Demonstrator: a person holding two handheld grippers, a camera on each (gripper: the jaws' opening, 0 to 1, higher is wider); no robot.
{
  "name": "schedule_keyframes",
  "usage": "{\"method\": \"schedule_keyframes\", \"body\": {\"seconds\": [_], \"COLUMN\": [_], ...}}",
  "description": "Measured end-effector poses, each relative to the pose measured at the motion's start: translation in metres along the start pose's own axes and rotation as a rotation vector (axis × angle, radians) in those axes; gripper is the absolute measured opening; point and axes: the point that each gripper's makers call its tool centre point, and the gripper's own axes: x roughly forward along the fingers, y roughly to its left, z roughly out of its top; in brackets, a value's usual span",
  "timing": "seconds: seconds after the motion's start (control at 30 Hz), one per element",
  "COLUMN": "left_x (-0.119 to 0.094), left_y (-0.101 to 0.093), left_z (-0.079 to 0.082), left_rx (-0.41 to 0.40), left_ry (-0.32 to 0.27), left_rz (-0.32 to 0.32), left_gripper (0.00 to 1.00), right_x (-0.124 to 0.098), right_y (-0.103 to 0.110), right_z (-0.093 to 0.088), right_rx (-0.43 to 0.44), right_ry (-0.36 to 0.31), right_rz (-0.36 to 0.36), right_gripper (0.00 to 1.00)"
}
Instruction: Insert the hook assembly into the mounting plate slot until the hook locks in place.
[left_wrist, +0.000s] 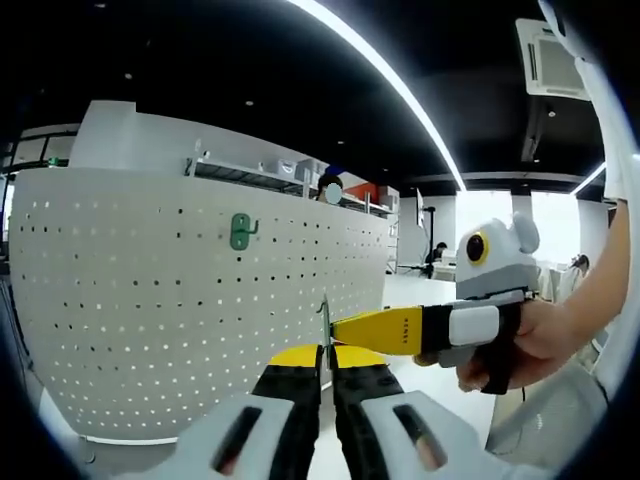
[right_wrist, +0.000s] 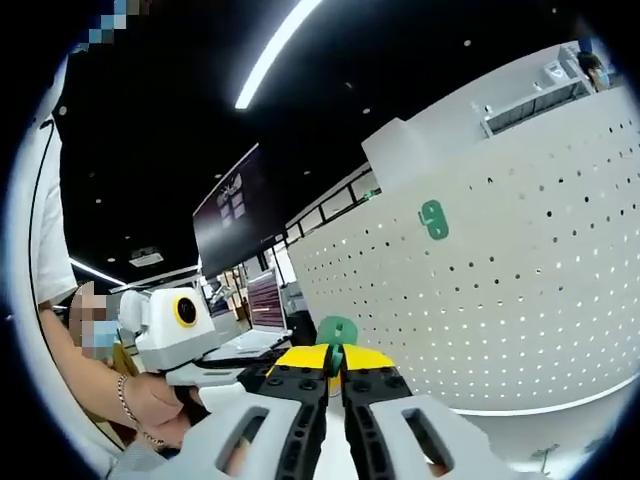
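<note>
Gripping green hook in right gripper jaws | pegboard beyond

The green hook piece is mostly hidden behind the right gripper tips; the pegboard runs past the picture's edge

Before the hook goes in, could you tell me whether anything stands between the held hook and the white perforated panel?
Nothing visible does. The right gripper holds the green hook, and the panel beyond it is bare apart from another green hook already mounted higher up.
</note>
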Motion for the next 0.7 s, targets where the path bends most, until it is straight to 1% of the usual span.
{"method": "schedule_keyframes", "body": {"seconds": [0.17, 0.53, 0.7], "left_x": [0.0002, -0.0004, 0.0000], "left_y": [-0.0019, -0.0026, -0.0035], "left_z": [0.0005, 0.0001, -0.0006], "left_rx": [0.005, -0.002, -0.023], "left_ry": [0.002, 0.005, 0.008], "left_rz": [-0.004, -0.006, -0.010], "left_gripper": [0.03, 0.03, 0.06], "right_x": [-0.0011, -0.0018, -0.0019], "right_y": [-0.0008, -0.0003, -0.0004], "right_z": [0.0000, -0.0001, -0.0001], "right_rx": [0.010, -0.009, -0.011], "right_ry": [0.003, 0.010, 0.013], "right_rz": [0.000, -0.004, -0.002], "right_gripper": [0.01, 0.00, 0.00]}}
